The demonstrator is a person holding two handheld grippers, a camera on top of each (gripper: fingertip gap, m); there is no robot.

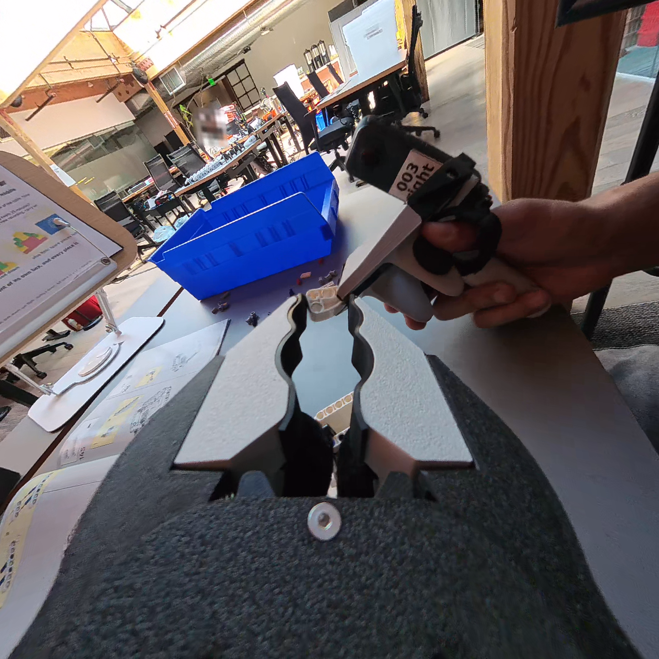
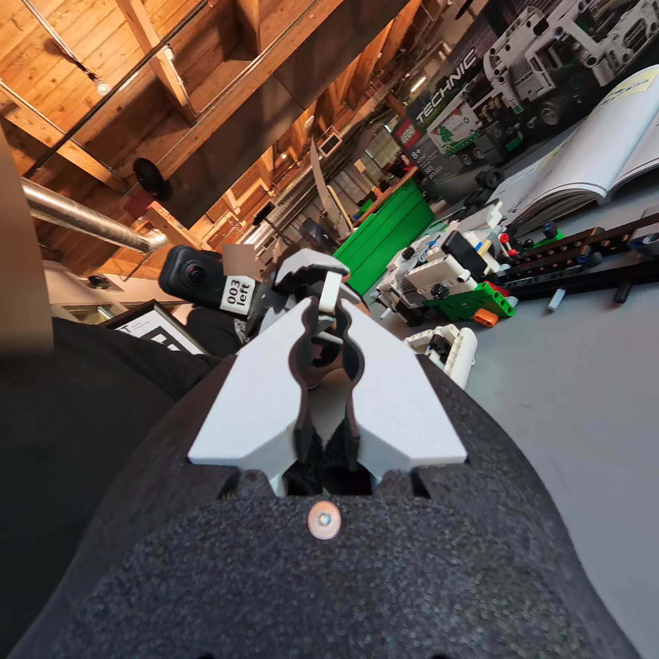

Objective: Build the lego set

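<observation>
A small white lego piece [image 1: 319,301] is held above the grey table [image 1: 481,374], between the fingertips of my left gripper [image 1: 326,303], which is shut on it. My right gripper [image 1: 344,303], held in a hand, comes in from the right and pinches the same piece at its right corner. In the right wrist view the white piece [image 2: 330,289] stands upright. Its top is in the left gripper [image 2: 319,272] and its lower end is between the tips of my right gripper [image 2: 326,306]. A white holed beam [image 1: 335,406] lies on the table under my left fingers.
A blue bin [image 1: 249,228], loose dark small pieces [image 1: 251,317] and an instruction booklet [image 1: 149,381] lie beyond the left gripper. A part-built truck [image 2: 438,281], a white sub-assembly [image 2: 451,346], long black beams [image 2: 570,256], an open booklet [image 2: 588,149], the set's box [image 2: 499,89] and a green bin [image 2: 385,228] show in the right wrist view. The tips of both grippers are at nearly the same place.
</observation>
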